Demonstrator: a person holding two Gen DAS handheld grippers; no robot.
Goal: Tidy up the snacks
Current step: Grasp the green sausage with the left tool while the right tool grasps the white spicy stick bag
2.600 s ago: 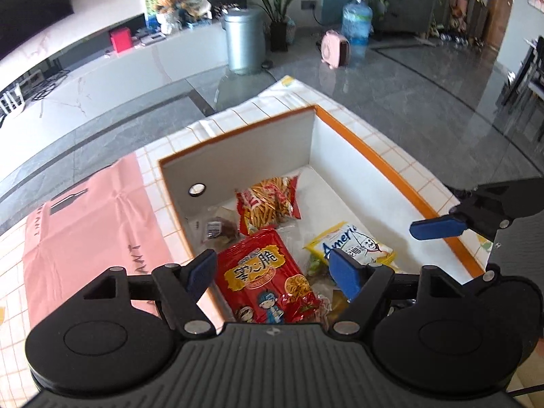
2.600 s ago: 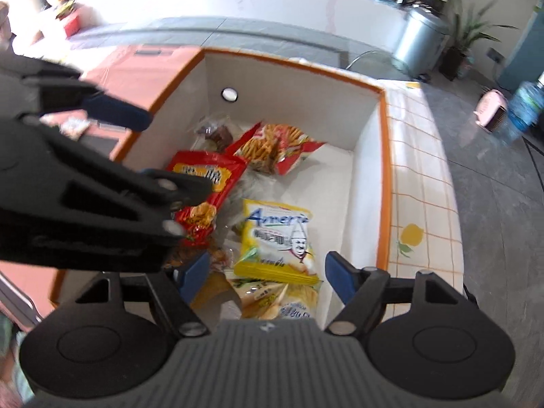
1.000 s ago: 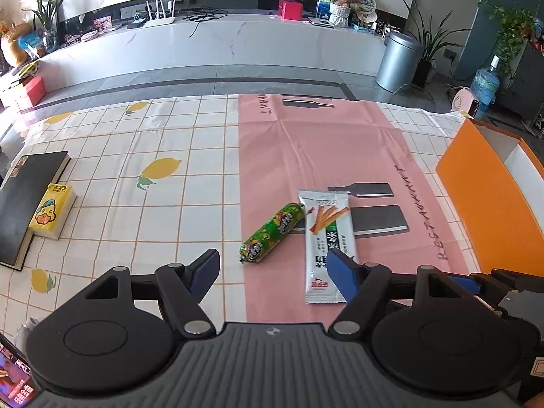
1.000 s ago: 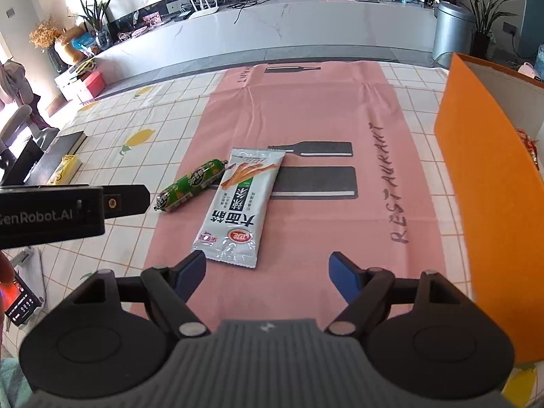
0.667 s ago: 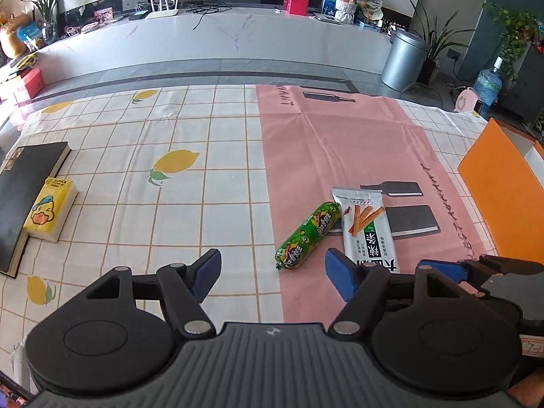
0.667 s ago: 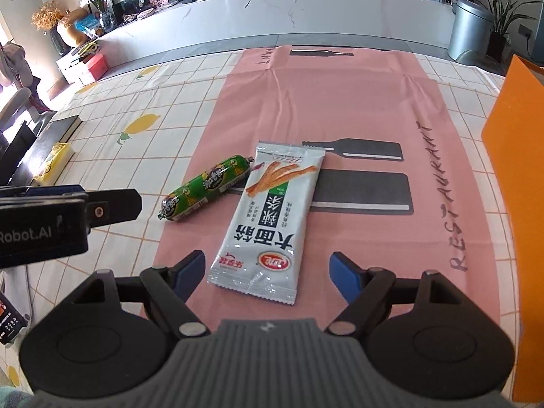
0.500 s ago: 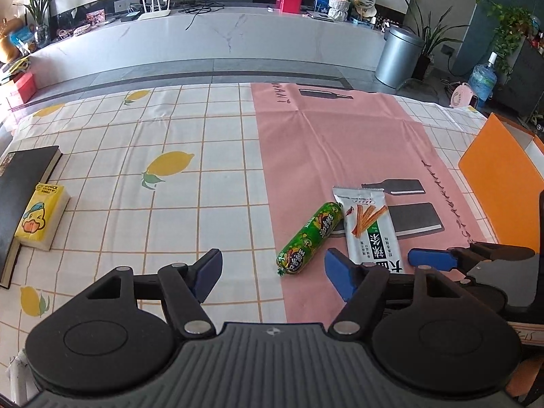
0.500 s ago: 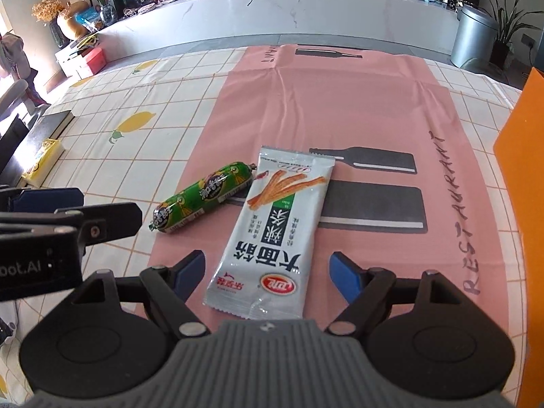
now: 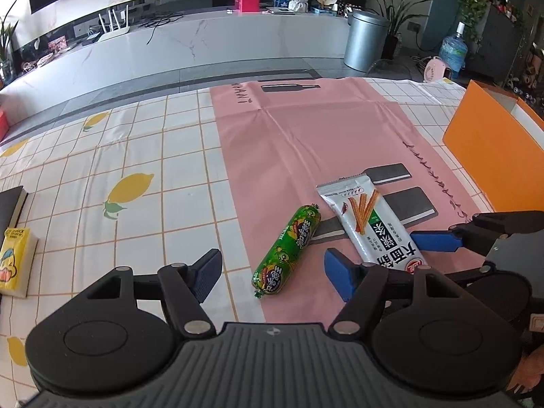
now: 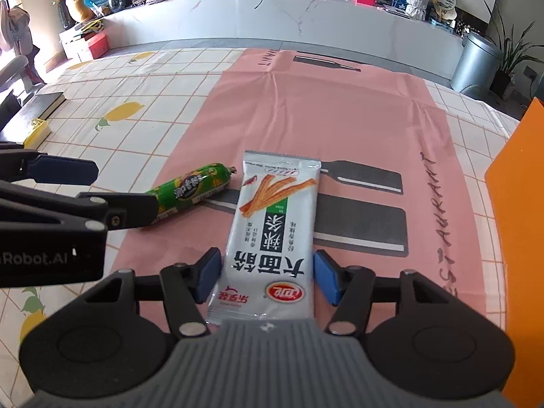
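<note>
Lowered since before, right gripper (image 10: pixel 266 277) fingers are closing around the glossy flat packet (image 10: pixel 272 234); left gripper (image 9: pixel 272 273) fingers gape over the plump sausage (image 9: pixel 288 249).

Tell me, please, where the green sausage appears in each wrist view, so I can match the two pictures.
Left wrist: the sausage lies at lower centre, just ahead of the open left gripper, on the pink mat's edge.
Right wrist: the sausage lies left of centre, partly hidden behind the left gripper's finger.
Shared landmark: the white packet, immediately to the sausage's right in both.
</note>
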